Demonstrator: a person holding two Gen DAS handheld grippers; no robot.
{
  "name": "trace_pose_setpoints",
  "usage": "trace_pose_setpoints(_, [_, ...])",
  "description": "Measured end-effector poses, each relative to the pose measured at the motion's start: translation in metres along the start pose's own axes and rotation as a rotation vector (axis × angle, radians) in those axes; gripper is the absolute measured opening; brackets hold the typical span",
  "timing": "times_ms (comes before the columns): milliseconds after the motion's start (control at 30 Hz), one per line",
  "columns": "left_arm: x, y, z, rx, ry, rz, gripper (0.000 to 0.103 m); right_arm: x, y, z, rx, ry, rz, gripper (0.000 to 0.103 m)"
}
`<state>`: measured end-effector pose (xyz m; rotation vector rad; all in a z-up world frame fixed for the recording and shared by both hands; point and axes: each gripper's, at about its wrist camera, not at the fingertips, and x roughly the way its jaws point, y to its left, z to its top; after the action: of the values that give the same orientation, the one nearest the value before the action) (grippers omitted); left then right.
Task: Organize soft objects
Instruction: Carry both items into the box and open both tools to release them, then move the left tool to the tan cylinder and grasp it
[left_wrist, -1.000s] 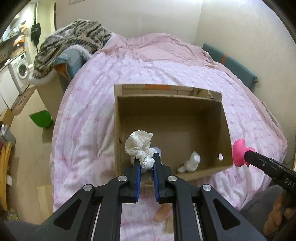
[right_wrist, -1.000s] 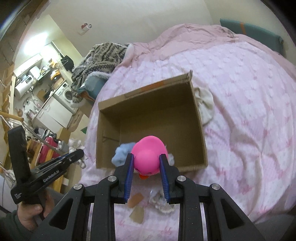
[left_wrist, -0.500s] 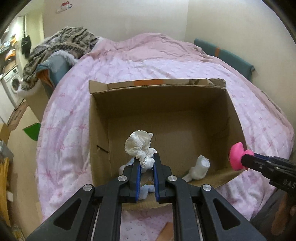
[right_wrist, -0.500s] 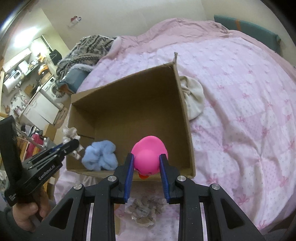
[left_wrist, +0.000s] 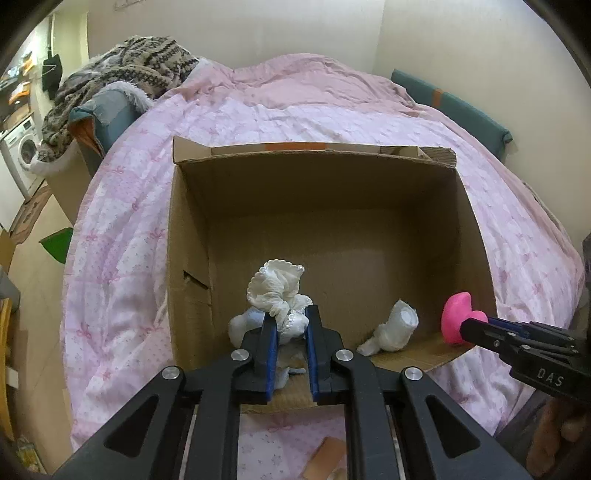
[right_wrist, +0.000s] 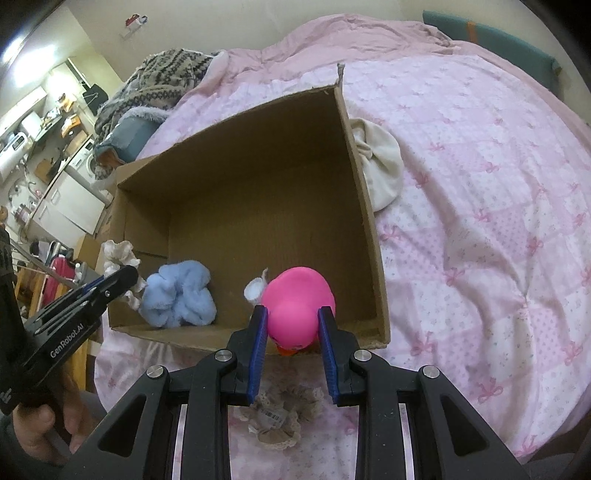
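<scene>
Right at the near edge of the cardboard box (left_wrist: 188, 236), both tongs are loaded. The left tongs (left_wrist: 290, 328) are pinching a frilly white scrunchie (left_wrist: 277, 286), most of it bunched up above the blue pads, hanging just over the box's near-left corner. The right tongs (right_wrist: 291, 321) are clamped on a pink rubber duck (right_wrist: 299, 304), squeezed across its body with the orange beak pointing down, held over the near wall on the right side of the box. My guess is both are gripped low like that so they can simply be let go and drop in.

Under the right tongs, outside the box, a beige lace scrunchie (right_wrist: 277, 417) with a barcode tag lies on the pink quilted bedspread (right_wrist: 480, 221), so that one's not yet sorted.

Inside the box there's a fluffy light-blue scrunchie (right_wrist: 179, 295) against the near wall and a rolled white sock (left_wrist: 397, 326) beside it, both toward the front. The rest of the floor is bare cardboard, so plenty of room.

Just past the box's right wall, touching it, a cream-coloured cloth bundle (right_wrist: 380, 166) sits on the bed, probably another candidate. Farthest back, a patterned knit blanket (left_wrist: 122, 81) is piled at the bed's left end.
</scene>
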<state>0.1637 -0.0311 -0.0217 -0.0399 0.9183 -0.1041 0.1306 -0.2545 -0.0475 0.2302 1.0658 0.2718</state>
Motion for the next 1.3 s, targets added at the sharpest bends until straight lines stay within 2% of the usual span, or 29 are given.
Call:
trace_pose_setpoints(267, [-0.001,-0.005,0.0,0.011,-0.006,-0.034,0.013,0.002,0.0,0.0,0.0,0.007,0.003,0.029])
trace_pose_setpoints(567, [-0.002,-0.008,-0.002,0.029,-0.011,-0.008,0.021,0.002,0.005,-0.002,-0.016,0.01,0.019,0.029])
trace_pose_setpoints(633, [-0.003,-0.008,-0.002,0.032,-0.012,-0.003,0.028,0.002,0.005,-0.002,-0.01,0.01,0.022,0.029])
trace_pose_setpoints(700, [-0.005,-0.009,-0.003,0.037,-0.024,0.013,0.052,0.003,0.005,-0.002,-0.006,0.011,0.025,0.029])
trace_pose_setpoints(767, [-0.01,-0.01,-0.003,0.044,-0.05,0.028,0.061,0.002,0.005,-0.001,-0.003,0.009,0.036,0.029])
trace_pose_setpoints(867, [-0.015,-0.01,-0.003,0.054,-0.072,0.056,0.067,-0.001,0.006,0.0,0.006,-0.011,0.055,0.03])
trace_pose_setpoints(933, [-0.018,-0.006,-0.003,0.037,-0.079,0.065,0.067,-0.004,0.005,0.001,0.014,-0.023,0.065,0.036])
trace_pose_setpoints(1000, [-0.019,-0.001,-0.003,0.017,-0.077,0.066,0.067,-0.01,0.004,0.001,0.023,-0.047,0.076,0.077])
trace_pose_setpoints(1067, [-0.022,0.003,-0.004,0.0,-0.076,0.066,0.067,-0.016,0.005,0.001,0.018,-0.078,0.063,0.077])
trace_pose_setpoints(1300, [-0.033,0.007,-0.006,-0.013,-0.087,0.078,0.068,-0.019,0.004,0.0,0.02,-0.081,0.048,0.077])
